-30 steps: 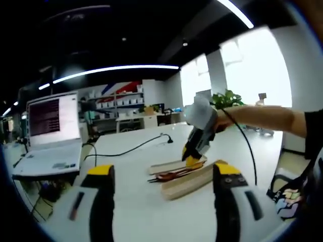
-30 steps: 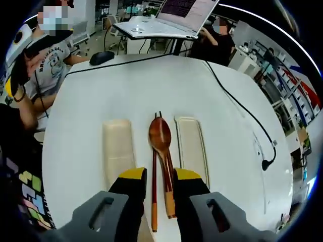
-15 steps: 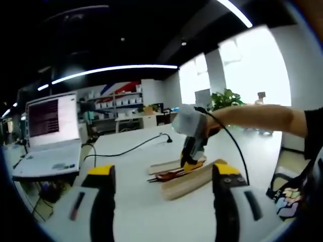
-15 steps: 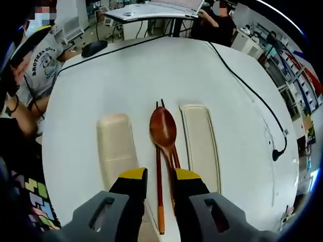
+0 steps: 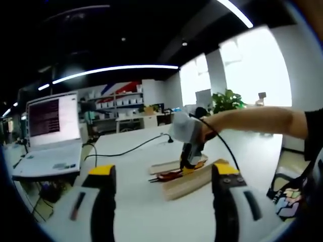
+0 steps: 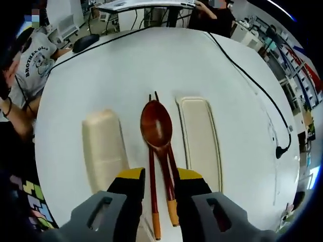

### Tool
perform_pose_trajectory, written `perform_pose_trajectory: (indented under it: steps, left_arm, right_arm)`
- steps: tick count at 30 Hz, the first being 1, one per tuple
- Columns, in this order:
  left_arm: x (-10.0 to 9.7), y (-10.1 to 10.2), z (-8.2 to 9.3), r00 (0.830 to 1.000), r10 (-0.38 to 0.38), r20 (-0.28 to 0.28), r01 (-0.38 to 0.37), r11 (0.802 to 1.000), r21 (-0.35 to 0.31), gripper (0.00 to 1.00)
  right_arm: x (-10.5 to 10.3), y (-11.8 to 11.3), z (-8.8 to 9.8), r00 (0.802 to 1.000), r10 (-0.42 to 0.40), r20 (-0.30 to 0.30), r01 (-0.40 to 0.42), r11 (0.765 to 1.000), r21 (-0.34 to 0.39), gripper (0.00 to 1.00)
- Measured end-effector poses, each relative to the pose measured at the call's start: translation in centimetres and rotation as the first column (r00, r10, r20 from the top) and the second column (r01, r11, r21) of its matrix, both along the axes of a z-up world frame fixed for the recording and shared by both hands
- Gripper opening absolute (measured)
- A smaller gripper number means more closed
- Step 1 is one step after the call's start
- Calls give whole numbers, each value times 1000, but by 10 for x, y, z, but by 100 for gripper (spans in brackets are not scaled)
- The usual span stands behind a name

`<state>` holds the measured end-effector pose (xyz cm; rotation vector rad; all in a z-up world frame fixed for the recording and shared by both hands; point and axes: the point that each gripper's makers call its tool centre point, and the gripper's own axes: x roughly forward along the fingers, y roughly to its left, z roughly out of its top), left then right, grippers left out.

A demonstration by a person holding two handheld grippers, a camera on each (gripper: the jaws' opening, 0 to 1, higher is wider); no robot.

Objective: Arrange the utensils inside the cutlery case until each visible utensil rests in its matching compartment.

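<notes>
A dark red wooden spoon [image 6: 156,123] lies bowl-up on a pair of chopsticks [image 6: 151,194] with orange ends, on the white table. The beige case tray [image 6: 199,141] lies to their right and the beige lid [image 6: 103,148] to their left. My right gripper [image 6: 160,175] hovers low over the handles, its yellow-tipped jaws a narrow gap apart and straddling them without gripping. In the left gripper view the right gripper [image 5: 187,164] hangs from a person's arm above the spoon [image 5: 169,175], the tray [image 5: 164,165] and the lid [image 5: 186,182]. My left gripper [image 5: 163,171] stands wide open, well short of them.
A laptop [image 5: 50,131] sits at the table's far left, with a black cable [image 5: 131,147] running across toward the case. A mouse [image 6: 82,44] and a seated person [image 6: 30,55] are at the far edge. A second cable [image 6: 252,65] runs along the right.
The right gripper has dropped lower and closer over the spoon and chopsticks, shifting left in the left gripper view. The left gripper has held still.
</notes>
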<state>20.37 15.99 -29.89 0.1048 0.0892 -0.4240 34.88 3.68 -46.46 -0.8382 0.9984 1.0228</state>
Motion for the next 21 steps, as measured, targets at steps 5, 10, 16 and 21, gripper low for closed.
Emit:
perform_pose_trajectory:
  steps: [5,10,16,21]
  left_arm:
    - [0,0,-1,1000,0,-2,0,1000,3,81]
    - [1,1,-1,1000,3,-3,-3,1000,0,81]
    - [1,0,-3,1000,2,-9,-1,1000,9,81]
    - [1,1,-4,1000,2,-12,-2,1000,12,80]
  right_arm:
    - [7,-2,-4,1000,-23,1,23,1000,5,24]
    - [5,0,-4,1000,-19,-2,19,1000,16,23]
    - [5,1,-4,1000,7,-2,-7,1000,11,22]
    - [2,1,-4,1000,-15,-15,15,1000,12,15]
